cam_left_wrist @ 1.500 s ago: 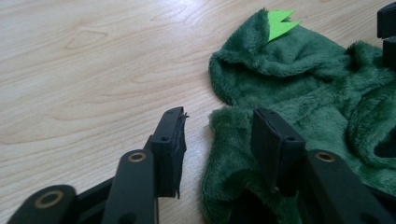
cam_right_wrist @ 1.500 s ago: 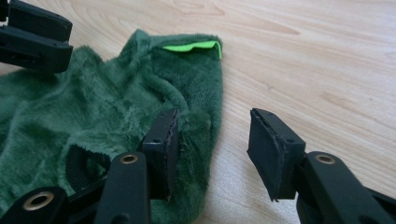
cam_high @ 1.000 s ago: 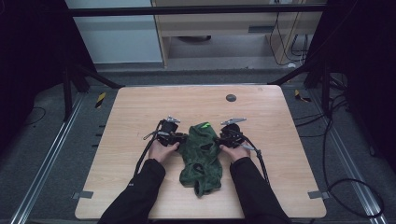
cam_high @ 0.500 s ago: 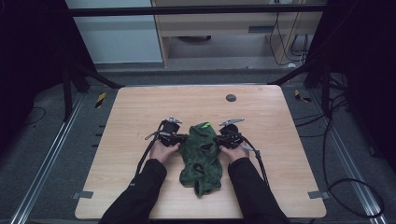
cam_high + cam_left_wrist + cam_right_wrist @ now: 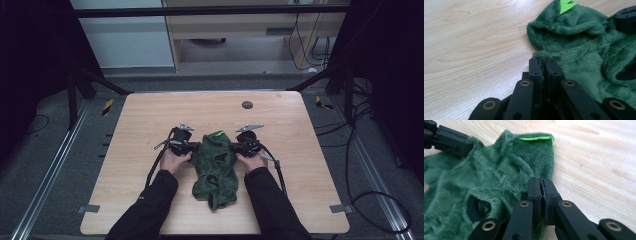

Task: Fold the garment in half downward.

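High view: green plush garment [image 5: 216, 167] lies crumpled at centre of wooden bench [image 5: 140, 200], slightly below frame middle. Left gripper [image 5: 192, 148] at garment's left edge, right gripper [image 5: 233, 148] at its right edge, hands behind each. Both sets of fingers just closing. Left gripper view: fingers [image 5: 535, 70] clenched on fabric edge at lower centre. Right gripper view: fingers [image 5: 534, 188] clenched on fabric edge, bright green trim [image 5: 536, 138] at upper centre.

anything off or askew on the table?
Nothing damaged or spilled. The green fleece garment lies crumpled and bunched on the table, with the left gripper and right gripper shut on its opposite edges.
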The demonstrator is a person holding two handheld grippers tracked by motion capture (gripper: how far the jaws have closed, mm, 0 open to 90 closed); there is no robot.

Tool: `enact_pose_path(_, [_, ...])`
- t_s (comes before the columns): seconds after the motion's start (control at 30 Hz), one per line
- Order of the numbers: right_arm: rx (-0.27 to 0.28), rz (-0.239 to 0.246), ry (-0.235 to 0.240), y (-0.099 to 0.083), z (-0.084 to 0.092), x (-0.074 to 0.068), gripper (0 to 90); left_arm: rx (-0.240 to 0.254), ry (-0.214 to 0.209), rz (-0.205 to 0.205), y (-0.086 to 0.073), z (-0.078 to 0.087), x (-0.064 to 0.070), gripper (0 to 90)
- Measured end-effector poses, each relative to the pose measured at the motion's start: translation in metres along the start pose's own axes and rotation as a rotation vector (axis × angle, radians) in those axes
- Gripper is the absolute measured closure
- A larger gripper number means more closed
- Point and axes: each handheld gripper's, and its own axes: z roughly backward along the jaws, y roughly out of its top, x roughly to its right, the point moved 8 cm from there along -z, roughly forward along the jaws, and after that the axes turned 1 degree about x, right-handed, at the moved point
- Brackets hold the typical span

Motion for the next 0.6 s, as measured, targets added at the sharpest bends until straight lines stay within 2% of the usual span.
enact_pose_path(0.3, [0.053, 0.047, 0.008, 0.015, 0.018, -0.011, 86.8, 0.052, -0.008, -0.030, 0.010, 0.024, 0.009, 85.0])
enact_pose_path(0.4, [0.068, 0.081, 0.011, 0.018, 0.029, -0.016, 86.7, 0.064, -0.010, -0.054, 0.013, 0.033, 0.015, 85.0])
enact_pose_path(0.43, [0.069, 0.088, 0.013, 0.018, 0.032, -0.017, 86.7, 0.070, -0.010, -0.072, 0.013, 0.038, 0.019, 85.0])
enact_pose_path(0.6, [0.085, 0.106, 0.029, 0.018, 0.042, -0.022, 86.6, 0.077, -0.019, -0.101, 0.011, 0.048, 0.026, 85.0])
